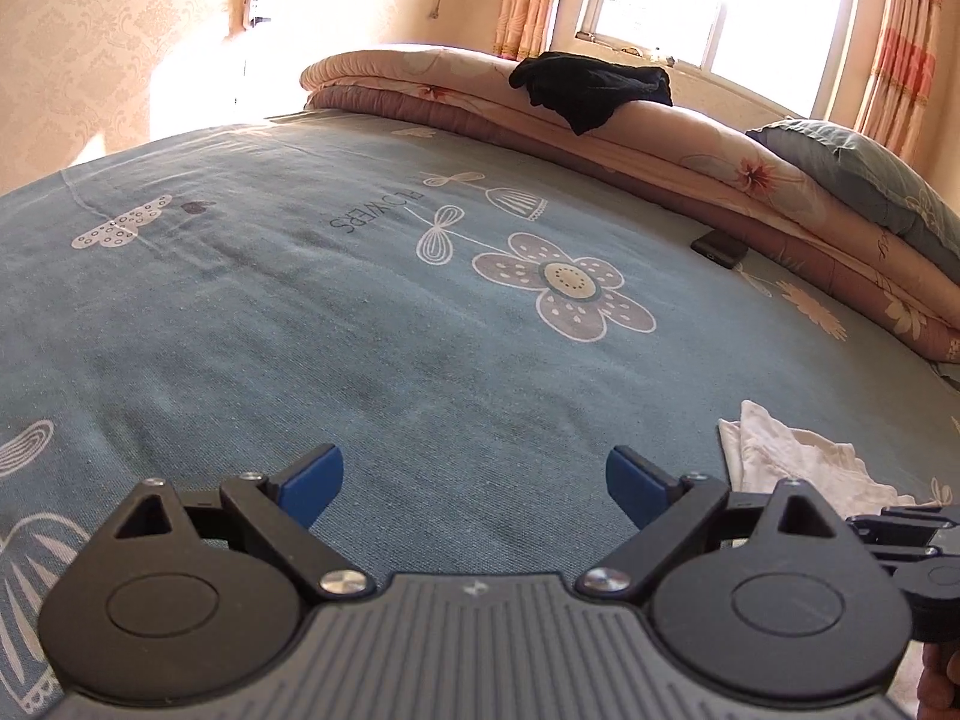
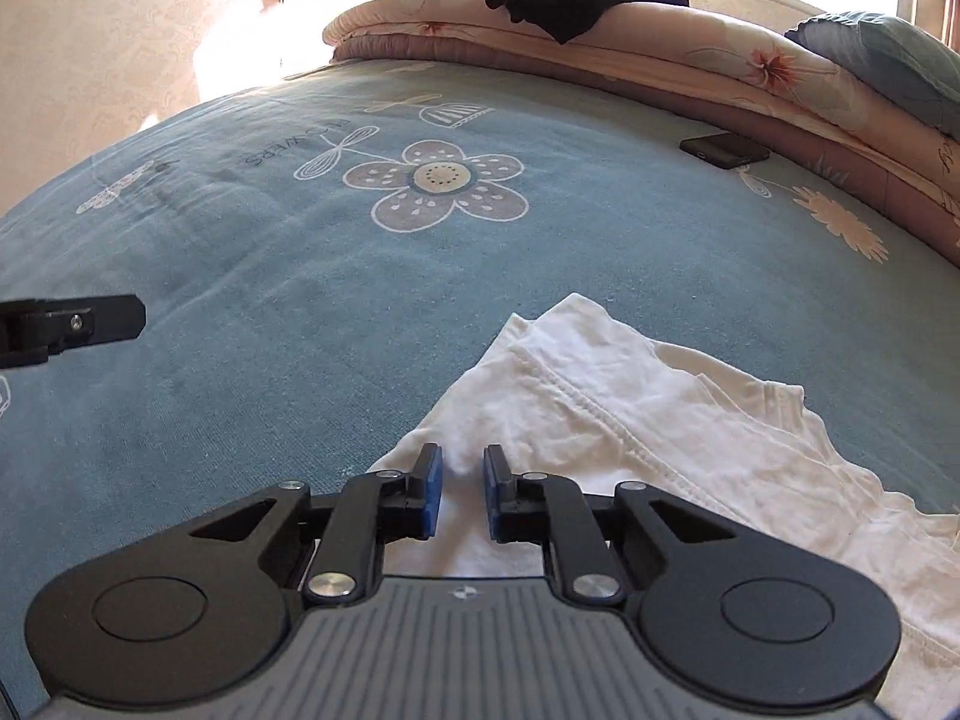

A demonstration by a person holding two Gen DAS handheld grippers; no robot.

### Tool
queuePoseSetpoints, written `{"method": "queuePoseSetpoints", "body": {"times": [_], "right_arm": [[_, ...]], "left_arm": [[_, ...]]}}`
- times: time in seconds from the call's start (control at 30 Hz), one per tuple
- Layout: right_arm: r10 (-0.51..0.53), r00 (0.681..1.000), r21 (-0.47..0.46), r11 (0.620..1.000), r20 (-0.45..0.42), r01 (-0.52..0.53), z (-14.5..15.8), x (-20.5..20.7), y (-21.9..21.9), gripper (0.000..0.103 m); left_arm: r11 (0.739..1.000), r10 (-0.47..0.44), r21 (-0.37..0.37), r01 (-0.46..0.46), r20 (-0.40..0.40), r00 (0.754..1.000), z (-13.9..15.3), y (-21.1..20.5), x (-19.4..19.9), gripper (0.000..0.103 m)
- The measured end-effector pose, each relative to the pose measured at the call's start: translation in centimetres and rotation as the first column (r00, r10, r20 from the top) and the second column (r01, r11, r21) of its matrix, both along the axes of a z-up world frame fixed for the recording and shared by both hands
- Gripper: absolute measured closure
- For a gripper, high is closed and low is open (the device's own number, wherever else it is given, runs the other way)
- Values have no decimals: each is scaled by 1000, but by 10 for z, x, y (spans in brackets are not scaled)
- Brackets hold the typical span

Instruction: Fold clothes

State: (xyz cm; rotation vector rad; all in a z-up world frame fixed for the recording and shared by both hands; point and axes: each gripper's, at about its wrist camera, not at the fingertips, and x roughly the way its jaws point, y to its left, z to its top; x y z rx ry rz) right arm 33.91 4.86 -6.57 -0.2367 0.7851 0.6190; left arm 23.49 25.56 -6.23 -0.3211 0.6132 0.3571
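Observation:
A crumpled white garment (image 2: 660,420) lies on the blue flowered bedsheet (image 2: 300,276), seam side up. My right gripper (image 2: 462,492) sits over its near left edge. The blue pads stand close together with a ridge of the white fabric pinched between them. My left gripper (image 1: 474,480) hovers wide open over bare sheet (image 1: 420,348), nothing between its fingers. In the left wrist view the white garment (image 1: 792,462) shows at the lower right, beside part of the right gripper (image 1: 900,528). One left finger (image 2: 90,321) pokes in at the left of the right wrist view.
A folded floral quilt (image 1: 750,180) runs along the far side of the bed, with a black garment (image 1: 591,87) draped on it and a grey-blue pillow (image 1: 870,168) at its right end. A dark phone (image 1: 720,249) lies on the sheet by the quilt.

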Motion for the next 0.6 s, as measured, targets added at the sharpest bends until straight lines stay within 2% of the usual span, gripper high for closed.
{"method": "queuePoseSetpoints", "body": {"times": [0.1,0.23,0.33,0.47,0.6], "right_arm": [[-5,1000,4,1000,20,5,9,11,5,84],[-44,999,-45,998,-7,43,-7,36,20,84],[-52,999,-48,997,0,52,-18,50,30,85],[-88,996,25,996,16,88,-3,56,26,84],[-169,985,2,986,26,169,2,64,17,84]], "left_arm": [[1000,-1,1,1,-1,1000,0,-1,0,8],[1000,-7,-2,7,2,1000,0,-1,1,8],[1000,-9,-9,9,5,1000,-1,-1,1,9],[1000,-7,-15,7,5,1000,-1,0,0,8],[1000,-9,-17,9,6,1000,-1,0,1,8]]}}
